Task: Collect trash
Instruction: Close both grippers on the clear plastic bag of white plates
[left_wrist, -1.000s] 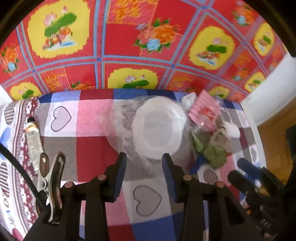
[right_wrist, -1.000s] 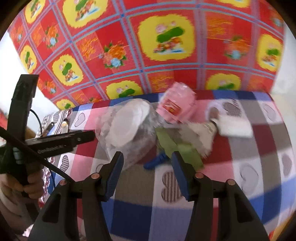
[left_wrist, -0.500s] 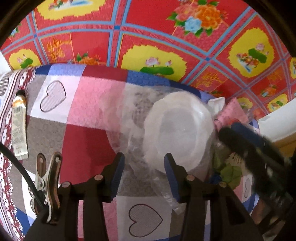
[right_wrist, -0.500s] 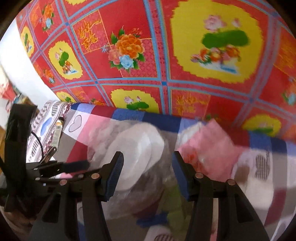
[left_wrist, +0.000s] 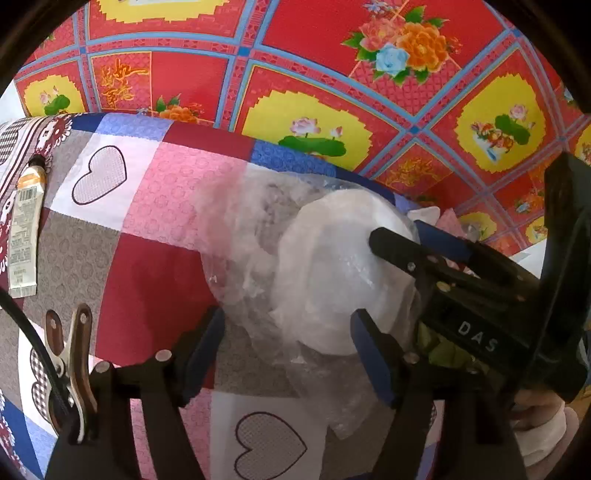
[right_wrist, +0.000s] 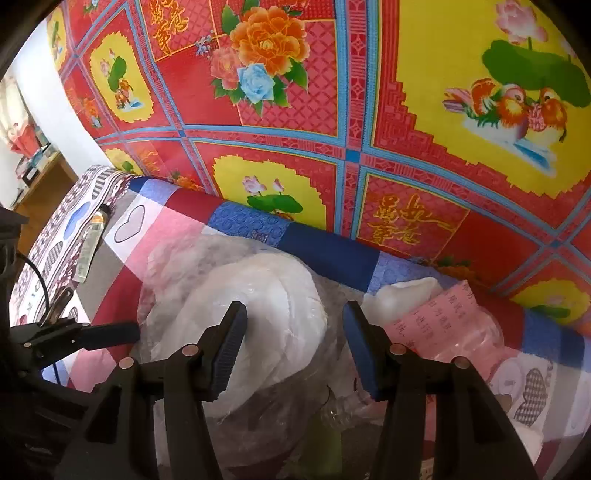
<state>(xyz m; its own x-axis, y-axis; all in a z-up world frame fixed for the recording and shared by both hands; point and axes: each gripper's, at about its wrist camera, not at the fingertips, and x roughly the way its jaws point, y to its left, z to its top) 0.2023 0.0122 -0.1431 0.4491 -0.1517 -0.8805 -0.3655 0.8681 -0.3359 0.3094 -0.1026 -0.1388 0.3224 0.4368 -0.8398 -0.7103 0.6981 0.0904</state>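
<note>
Both the left gripper (left_wrist: 288, 347) and right gripper (right_wrist: 293, 341) hover with jaws spread wide, gripping nothing. Between them lies a crumpled clear plastic bag holding white foam bowls (left_wrist: 332, 273) on the checkered heart-print tabletop (left_wrist: 147, 206).

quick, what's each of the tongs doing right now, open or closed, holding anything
Left tongs: open, empty, by the clear plastic bag of white foam bowls.
Right tongs: open, empty, over the same bag.

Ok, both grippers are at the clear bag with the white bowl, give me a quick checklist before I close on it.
1. Left gripper open: ok.
2. Right gripper open: ok.
3. Clear plastic bag between the left fingers: ok.
4. White bowl between the right fingers: ok.
5. Grippers clear of each other: cannot tell, they are close.
6. Pink packet outside the right jaws: ok.
</note>
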